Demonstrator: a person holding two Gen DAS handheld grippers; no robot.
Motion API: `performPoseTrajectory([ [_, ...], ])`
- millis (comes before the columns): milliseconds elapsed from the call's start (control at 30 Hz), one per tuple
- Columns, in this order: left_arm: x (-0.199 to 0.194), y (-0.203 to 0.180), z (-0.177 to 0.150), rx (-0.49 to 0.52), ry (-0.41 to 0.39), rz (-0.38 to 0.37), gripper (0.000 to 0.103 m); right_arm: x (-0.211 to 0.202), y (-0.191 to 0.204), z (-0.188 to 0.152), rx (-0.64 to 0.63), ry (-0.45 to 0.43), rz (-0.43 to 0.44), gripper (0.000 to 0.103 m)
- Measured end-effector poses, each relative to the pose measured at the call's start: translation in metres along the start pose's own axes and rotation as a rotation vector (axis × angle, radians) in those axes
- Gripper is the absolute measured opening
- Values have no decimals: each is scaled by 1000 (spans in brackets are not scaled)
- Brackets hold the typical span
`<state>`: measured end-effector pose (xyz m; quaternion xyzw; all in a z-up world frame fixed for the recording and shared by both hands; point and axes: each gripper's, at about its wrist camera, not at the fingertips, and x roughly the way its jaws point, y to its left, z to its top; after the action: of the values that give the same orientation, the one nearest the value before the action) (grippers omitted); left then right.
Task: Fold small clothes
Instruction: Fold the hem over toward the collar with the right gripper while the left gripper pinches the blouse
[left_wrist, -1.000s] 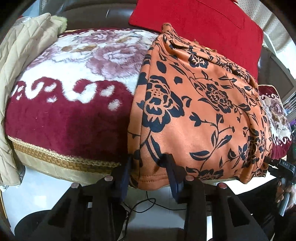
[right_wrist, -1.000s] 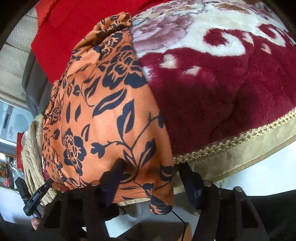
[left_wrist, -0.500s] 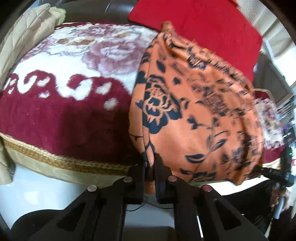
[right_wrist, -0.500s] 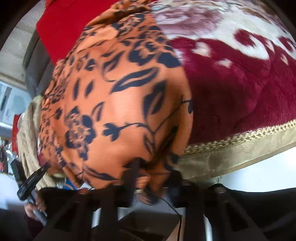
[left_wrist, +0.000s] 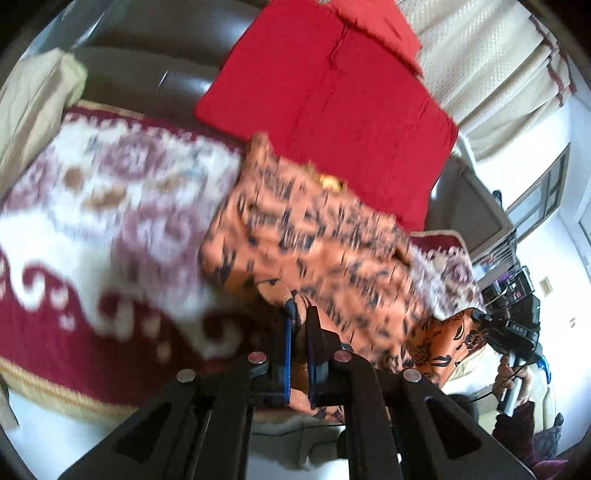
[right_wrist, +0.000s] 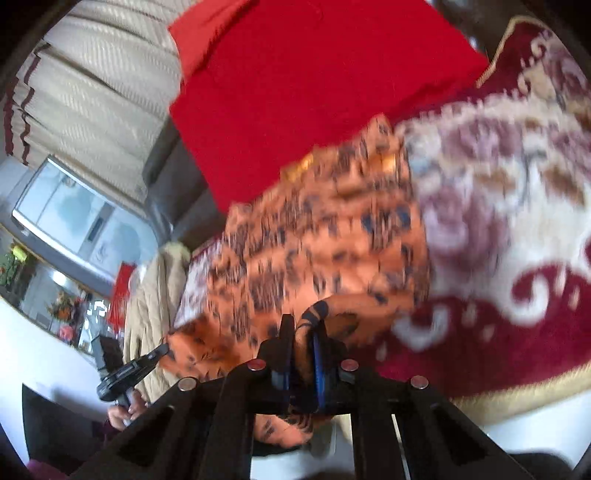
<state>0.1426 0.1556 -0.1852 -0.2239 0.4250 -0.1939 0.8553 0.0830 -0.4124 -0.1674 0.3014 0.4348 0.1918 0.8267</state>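
An orange garment with a dark flower print (left_wrist: 314, 236) (right_wrist: 314, 251) lies on a plush red and cream blanket (left_wrist: 110, 229) (right_wrist: 517, 258). Its near hem is raised off the blanket. My left gripper (left_wrist: 298, 317) is shut on the hem's left corner, with orange cloth bunched between its blue pads. My right gripper (right_wrist: 303, 328) is shut on the right corner the same way. Each wrist view shows the other gripper at its edge, held in a hand (left_wrist: 513, 376) (right_wrist: 125, 406). Both views are blurred by motion.
A red cushion (left_wrist: 332, 96) (right_wrist: 314, 88) leans behind the garment against a dark sofa back. A beige quilted jacket (left_wrist: 26, 99) hangs at the blanket's left end. Cream curtains (right_wrist: 92, 85) and a window lie beyond. White floor shows below the blanket's gold trim.
Both grippers closed on the hem's two corners, then rose and tipped towards level, lifting the hem off the blanket's front edge.
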Motion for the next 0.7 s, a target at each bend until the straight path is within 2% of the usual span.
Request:
performPoseTrajectory([
  [100,-1,-3,35,9,-30,-4,7,-2,2,34,7,-58,8,10],
  [233,20,4,96,-21,-50,-3,7,15,-2,92,39,-113,6,10],
  [467,105,28,194,-57,-30,66,7,68,-31,194,146,-206,-13,10],
  [533,134,42,219,-84,-8,64,7,89,-45,222,185,-225,-23,10],
  [600,164,56,232,-116,30,59,7,111,-64,246,231,-233,-36,10],
  [700,205,82,238,-173,64,92,8,157,-98,271,305,-207,-54,10],
])
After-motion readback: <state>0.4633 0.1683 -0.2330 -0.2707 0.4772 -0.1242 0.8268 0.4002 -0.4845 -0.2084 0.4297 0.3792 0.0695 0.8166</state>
